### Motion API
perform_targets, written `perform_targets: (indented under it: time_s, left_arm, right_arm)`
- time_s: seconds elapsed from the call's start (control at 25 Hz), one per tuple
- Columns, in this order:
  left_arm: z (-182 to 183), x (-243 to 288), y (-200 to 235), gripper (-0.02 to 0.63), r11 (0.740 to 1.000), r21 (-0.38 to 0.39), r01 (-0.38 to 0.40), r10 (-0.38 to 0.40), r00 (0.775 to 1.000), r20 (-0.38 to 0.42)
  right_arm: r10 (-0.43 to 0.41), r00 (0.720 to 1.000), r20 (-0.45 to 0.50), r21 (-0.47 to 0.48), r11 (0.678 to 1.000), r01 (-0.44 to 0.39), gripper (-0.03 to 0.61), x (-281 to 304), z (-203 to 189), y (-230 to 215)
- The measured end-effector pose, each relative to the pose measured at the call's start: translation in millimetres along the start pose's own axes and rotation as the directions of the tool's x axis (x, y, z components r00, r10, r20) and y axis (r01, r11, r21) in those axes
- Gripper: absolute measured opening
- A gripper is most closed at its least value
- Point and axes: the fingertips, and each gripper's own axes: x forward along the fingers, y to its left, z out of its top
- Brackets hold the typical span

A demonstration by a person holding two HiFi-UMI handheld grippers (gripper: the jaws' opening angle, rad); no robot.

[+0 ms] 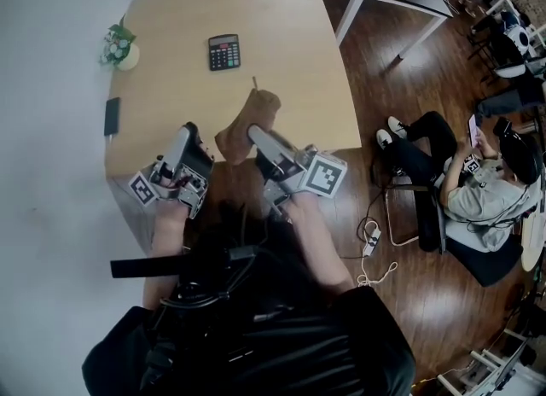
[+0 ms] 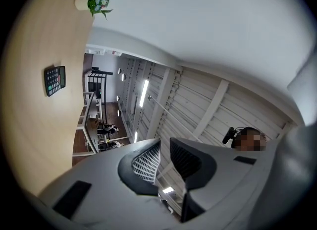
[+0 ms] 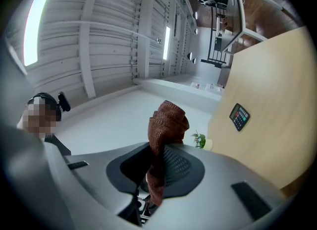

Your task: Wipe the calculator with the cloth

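Near the front edge of the desk (image 1: 281, 44), I have both tools tipped upward, short of any work. My right claw (image 1: 256, 134) is clamped on the brown cloth (image 1: 248, 125). The fabric is pinched low between the pads, so a folded bunch stands free past the tips. I judge that loose end is what will do the wiping. My left claw (image 1: 183, 134) is empty, its jaws drawn to a thin gap, and it sits just left of the cloth. It looks free to steady the calculator (image 1: 224, 52), which lies flat and face up toward the far side, well apart from both claws.

Bare desk runs between the cloth and the calculator, so the straight path is clear. A small potted plant (image 1: 119, 47) and a dark flat device (image 1: 112, 116) keep to the left edge. A seated person (image 1: 461, 172) is well off to the right.
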Motion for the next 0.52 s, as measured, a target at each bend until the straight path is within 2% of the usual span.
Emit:
perform_targets:
  time_s: [0.52]
  left_arm:
    - [-1, -10, -4, 0.034, 1.0, -0.025, 0.008, -0.007, 1.0, 0.016]
  right_arm:
    - [-0.019, 1.0, -0.014, 0.009, 1.0, 0.019, 0.057, -4, -20, 1]
